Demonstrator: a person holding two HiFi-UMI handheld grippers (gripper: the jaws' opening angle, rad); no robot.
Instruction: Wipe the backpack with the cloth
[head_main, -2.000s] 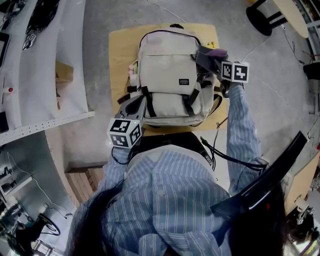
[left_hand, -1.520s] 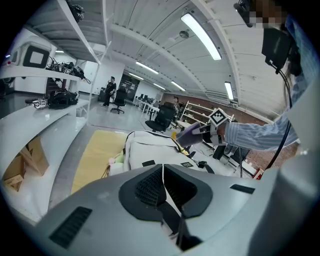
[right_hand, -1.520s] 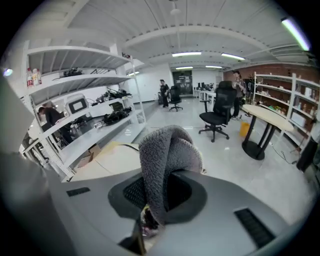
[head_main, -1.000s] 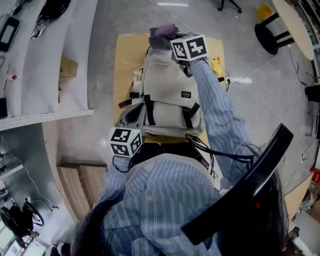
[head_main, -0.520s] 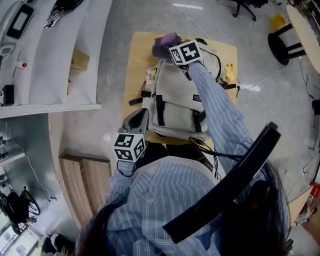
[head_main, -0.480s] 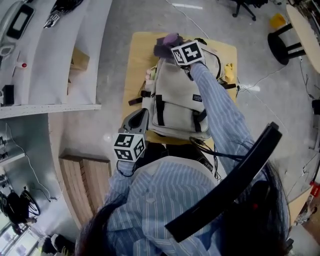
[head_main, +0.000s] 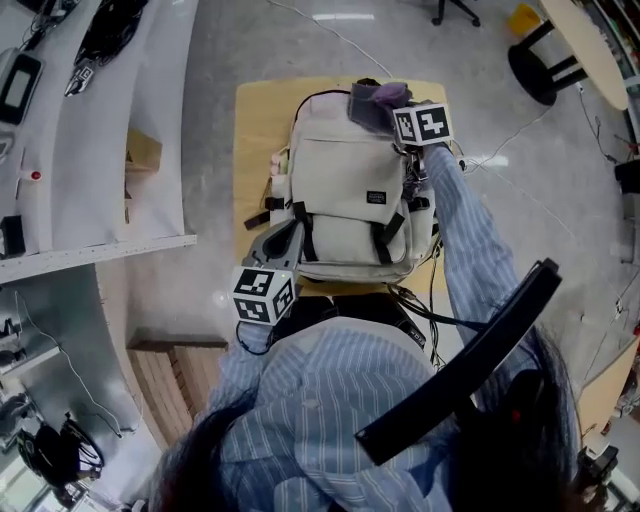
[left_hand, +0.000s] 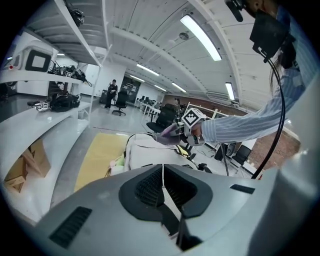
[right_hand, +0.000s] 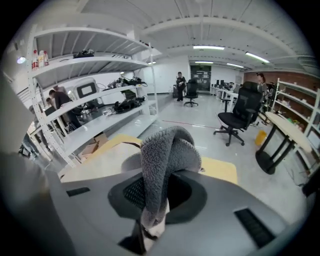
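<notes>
A cream backpack (head_main: 345, 190) lies flat on a small wooden table (head_main: 255, 115), its black straps toward me. At the pack's top right corner my right gripper (head_main: 392, 112) is shut on a grey fleece cloth (head_main: 372, 99), which rests on the pack. In the right gripper view the cloth (right_hand: 167, 150) bulges out of the right gripper (right_hand: 159, 182) and hides most of the pack. My left gripper (head_main: 283, 230) sits at the pack's near left corner by a strap. The left gripper (left_hand: 162, 169) has its jaws together, with the backpack (left_hand: 147, 150) just beyond.
White shelving (head_main: 95, 130) with a cardboard box (head_main: 143, 150) runs along the left. A black stool (head_main: 540, 55) stands far right. Cables trail from the table's near right edge (head_main: 425, 300). A small pink and green charm (head_main: 274, 162) hangs at the pack's left side.
My right gripper has carried the cloth across the top of the backpack, from its top left corner to its top right. The left gripper has stayed at the near left corner.
</notes>
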